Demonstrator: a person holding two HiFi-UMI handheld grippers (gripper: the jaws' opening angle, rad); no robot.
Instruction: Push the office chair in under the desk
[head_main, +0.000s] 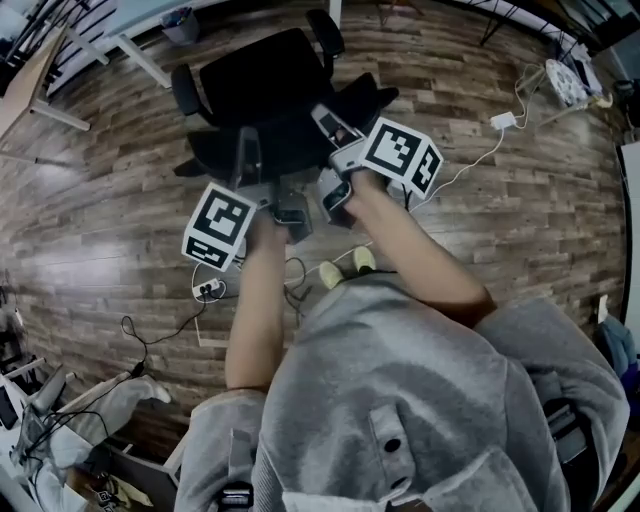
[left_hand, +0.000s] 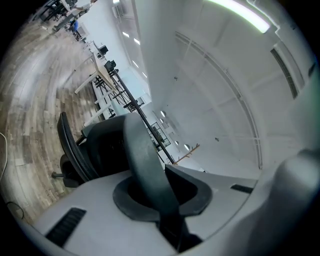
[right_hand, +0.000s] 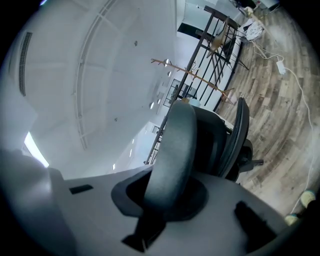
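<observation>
A black office chair (head_main: 265, 85) stands on a wood-plank floor (head_main: 90, 200), its back toward the person, directly ahead of both pairs of jaws. The left gripper (head_main: 248, 160) and right gripper (head_main: 330, 125) sit side by side at the top of the backrest. Each gripper's own view shows its jaws closed around the curved dark backrest rim (left_hand: 145, 165), which rises from between them. The chair is not under any desk; a light-topped desk (head_main: 22, 85) lies well beyond the jaws, off to the left. This looks like the start of the push, with the grip taken. Next, the chair likely needs steering and rolling forward toward the desk opening, both grips kept even so it does not swivel.
</observation>
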